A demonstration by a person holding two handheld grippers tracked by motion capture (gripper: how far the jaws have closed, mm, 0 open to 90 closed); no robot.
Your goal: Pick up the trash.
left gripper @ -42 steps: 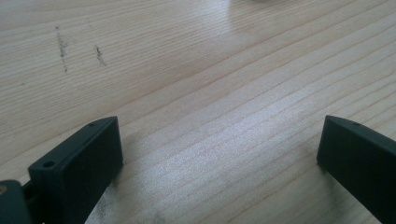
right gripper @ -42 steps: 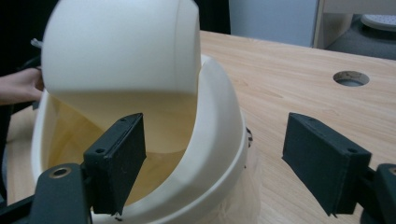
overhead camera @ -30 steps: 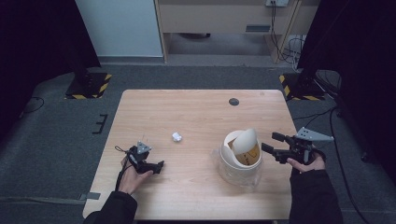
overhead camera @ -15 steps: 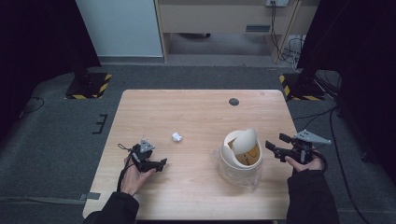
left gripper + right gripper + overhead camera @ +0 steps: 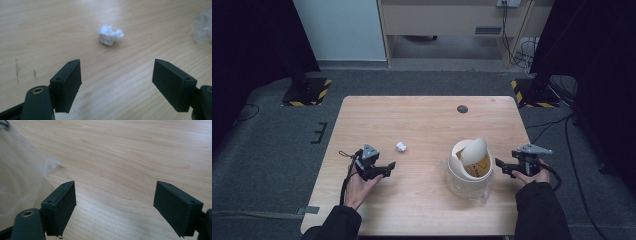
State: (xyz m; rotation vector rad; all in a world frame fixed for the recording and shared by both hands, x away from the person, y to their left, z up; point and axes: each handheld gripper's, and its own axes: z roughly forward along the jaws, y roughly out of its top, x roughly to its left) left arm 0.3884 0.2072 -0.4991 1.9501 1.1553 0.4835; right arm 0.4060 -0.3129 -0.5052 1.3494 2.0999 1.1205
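A crumpled white paper ball (image 5: 401, 146) (image 5: 110, 34) lies on the wooden table (image 5: 422, 120). My left gripper (image 5: 388, 167) (image 5: 117, 72) is just short of it, pointing at it; its jaws have just been closing, stand open, and have nothing between them. A white bin (image 5: 469, 167) with a tilted swing lid and a clear plastic liner (image 5: 20, 170) stands at the right. My right gripper (image 5: 500, 166) (image 5: 115, 195) is low beside the bin's right side. Its jaws have just been opening and hold nothing.
A small dark round spot (image 5: 462, 108) marks the table's far side. Two stands with yellow-black striped bases (image 5: 307, 90) (image 5: 532, 92) are on the floor past the far corners. The liner's edge (image 5: 203, 25) shows at the right in the left gripper view.
The right hand has sunk toward the table beside the bin. The left hand has shifted slightly toward the paper ball.
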